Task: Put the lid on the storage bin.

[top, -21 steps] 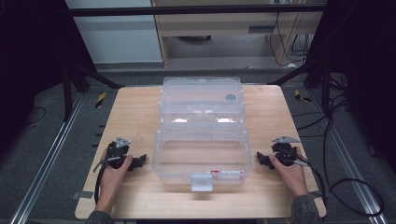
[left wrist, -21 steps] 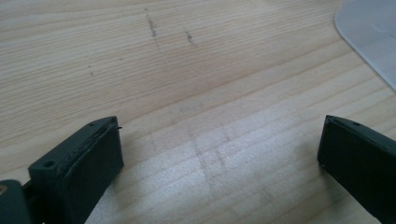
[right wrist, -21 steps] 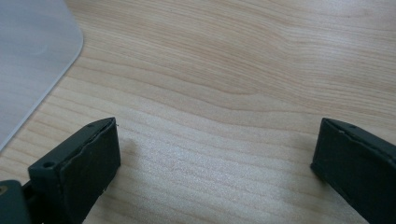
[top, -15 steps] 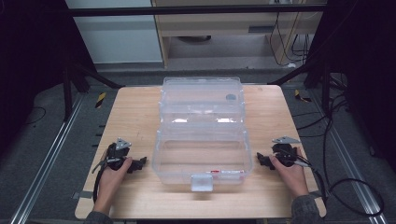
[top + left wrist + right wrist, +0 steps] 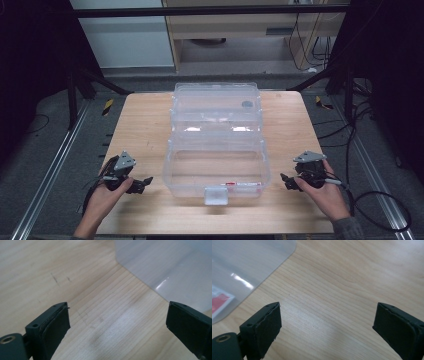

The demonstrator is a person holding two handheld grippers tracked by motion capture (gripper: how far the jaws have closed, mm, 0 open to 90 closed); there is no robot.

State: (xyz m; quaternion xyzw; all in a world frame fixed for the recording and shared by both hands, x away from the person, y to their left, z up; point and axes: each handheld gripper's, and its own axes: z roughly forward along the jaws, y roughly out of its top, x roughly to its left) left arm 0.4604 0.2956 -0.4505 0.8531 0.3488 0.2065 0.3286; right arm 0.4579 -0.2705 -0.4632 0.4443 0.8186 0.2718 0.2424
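From the high view I saw the clear plastic box (image 5: 216, 155) lying open in the middle of the wooden counter (image 5: 145, 125), my left gripper (image 5: 142, 185) just off its left side and my right gripper (image 5: 286, 181) just off its right, neither touching it. In the left gripper view my jaws stood released over bare wood, the box wall (image 5: 170, 267) ahead to the right. In the right gripper view my jaws were likewise spread and empty, the box corner (image 5: 249, 265) at upper left.

Clear plastic box (image 5: 216, 150) sits between left hand-held gripper (image 5: 142, 185) and right hand-held gripper (image 5: 286, 181).
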